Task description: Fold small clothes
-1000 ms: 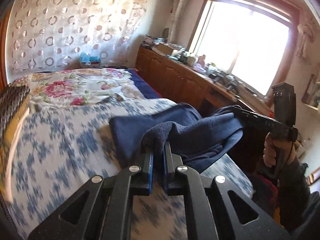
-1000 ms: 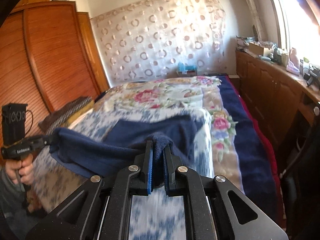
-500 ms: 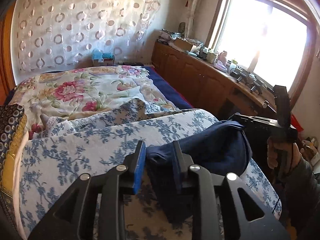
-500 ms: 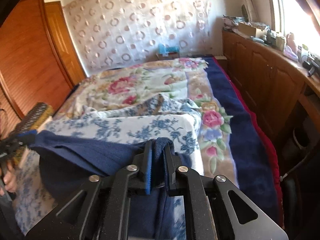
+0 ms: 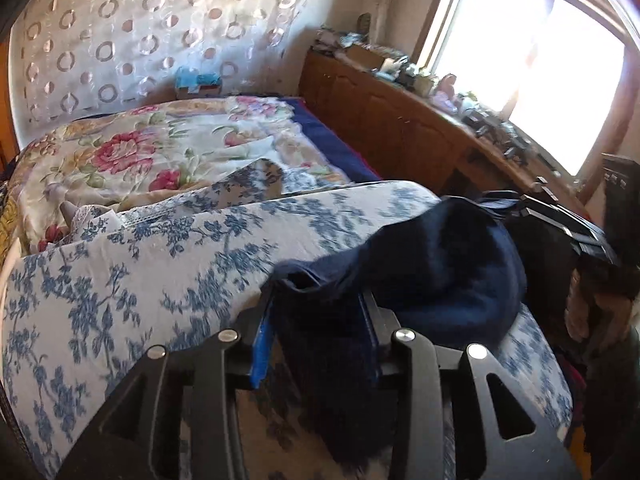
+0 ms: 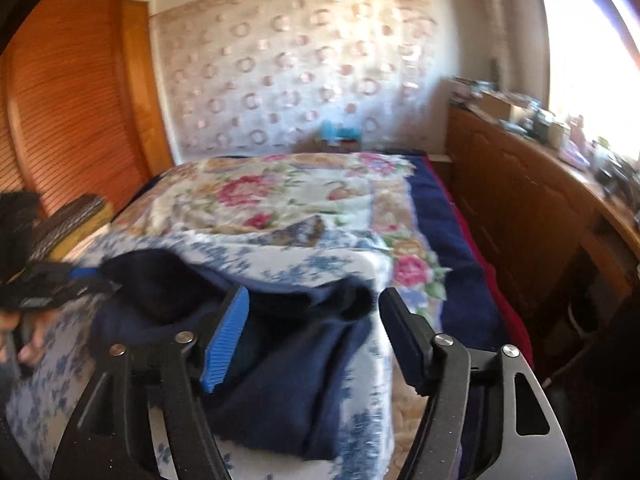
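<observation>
The bed (image 5: pixel 120 280), the largest thing in view, is covered near its foot by a blue-and-white floral sheet (image 5: pixel 168 264), with a rose-patterned quilt (image 6: pixel 280 196) further up toward the circle-print curtain (image 6: pixel 304 68) on the far wall. A wooden cabinet (image 6: pixel 520 208) runs along the window side, its top cluttered with small items too blurred to identify. The navy garment (image 6: pixel 280 364) lies bunched on the blue-and-white sheet at the corner of the bed, part of it draping over the edge. The left gripper (image 5: pixel 316 344) has its fingers parted, with a fold of the garment lying loosely between them, not pinched. The right gripper (image 6: pixel 312 332) has its fingers spread wide just above the cloth, holding nothing.
</observation>
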`<state>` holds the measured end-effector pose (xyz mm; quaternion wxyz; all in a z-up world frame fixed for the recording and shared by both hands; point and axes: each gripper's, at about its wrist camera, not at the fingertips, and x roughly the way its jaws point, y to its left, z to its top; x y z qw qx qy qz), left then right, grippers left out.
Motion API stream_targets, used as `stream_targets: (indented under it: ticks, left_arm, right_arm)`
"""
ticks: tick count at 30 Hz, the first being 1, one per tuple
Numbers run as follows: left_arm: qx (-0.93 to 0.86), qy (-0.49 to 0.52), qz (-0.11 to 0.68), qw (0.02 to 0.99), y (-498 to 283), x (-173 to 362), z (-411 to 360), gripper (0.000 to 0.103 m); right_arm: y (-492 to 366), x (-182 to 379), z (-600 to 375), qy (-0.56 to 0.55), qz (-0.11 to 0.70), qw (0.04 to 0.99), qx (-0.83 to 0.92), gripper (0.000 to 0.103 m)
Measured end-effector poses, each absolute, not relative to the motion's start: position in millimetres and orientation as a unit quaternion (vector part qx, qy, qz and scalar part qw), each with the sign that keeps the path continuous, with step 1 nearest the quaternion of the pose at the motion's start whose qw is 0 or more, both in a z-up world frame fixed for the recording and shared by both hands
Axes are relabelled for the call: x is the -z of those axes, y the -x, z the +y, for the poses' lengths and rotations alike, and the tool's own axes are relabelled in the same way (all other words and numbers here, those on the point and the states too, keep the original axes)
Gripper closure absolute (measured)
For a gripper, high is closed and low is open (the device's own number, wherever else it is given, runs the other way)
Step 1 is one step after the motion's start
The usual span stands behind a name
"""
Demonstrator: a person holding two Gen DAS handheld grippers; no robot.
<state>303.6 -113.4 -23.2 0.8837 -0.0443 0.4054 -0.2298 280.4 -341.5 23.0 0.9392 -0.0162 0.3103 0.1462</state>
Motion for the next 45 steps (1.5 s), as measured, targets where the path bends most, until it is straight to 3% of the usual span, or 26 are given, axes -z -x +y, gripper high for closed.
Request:
stream_targets:
  ticks: [9, 25, 28, 30, 31, 33, 35, 45]
  left_arm:
    - [0.194, 0.031, 0.429, 0.882, -334, 45, -109, 0.061]
    - [0.226, 0.026, 0.444, 0.867, -334, 53, -114, 0.058]
    - [0.245, 0.043, 0.447, 0.859, -335, 53, -113, 0.067]
    - [0.257, 0.062, 0.447, 0.854, -335, 52, -110, 0.08]
    - [0.263, 0.075, 0.447, 0.851, -335, 52, -108, 0.082]
    - [0.273, 0.09, 0.437, 0.852, -330, 46, -104, 0.087]
    - [0.278, 0.091, 0.419, 0.86, -320, 33, -102, 0.088]
    - [0.294, 0.084, 0.33, 0.893, -253, -40, -83, 0.09]
  right_arm:
    - [-340, 27, -340, 0.036, 0.392, 0.915, -0.09, 0.028]
    - [-336, 47, -353, -0.047, 0.436, 0.886, -0.153, 0.027]
    - [-335, 46, -353, -0.053, 0.434, 0.883, -0.168, 0.037]
    - [-334, 46, -352, -0.059, 0.437, 0.879, -0.182, 0.051]
    - [-334, 46, -351, -0.061, 0.438, 0.877, -0.188, 0.055]
    - [-334, 47, -347, -0.068, 0.442, 0.87, -0.207, 0.074]
    - [-331, 45, -343, -0.062, 0.438, 0.871, -0.214, 0.081]
    - [-294, -11, -318, -0.032, 0.358, 0.908, -0.216, 0.087]
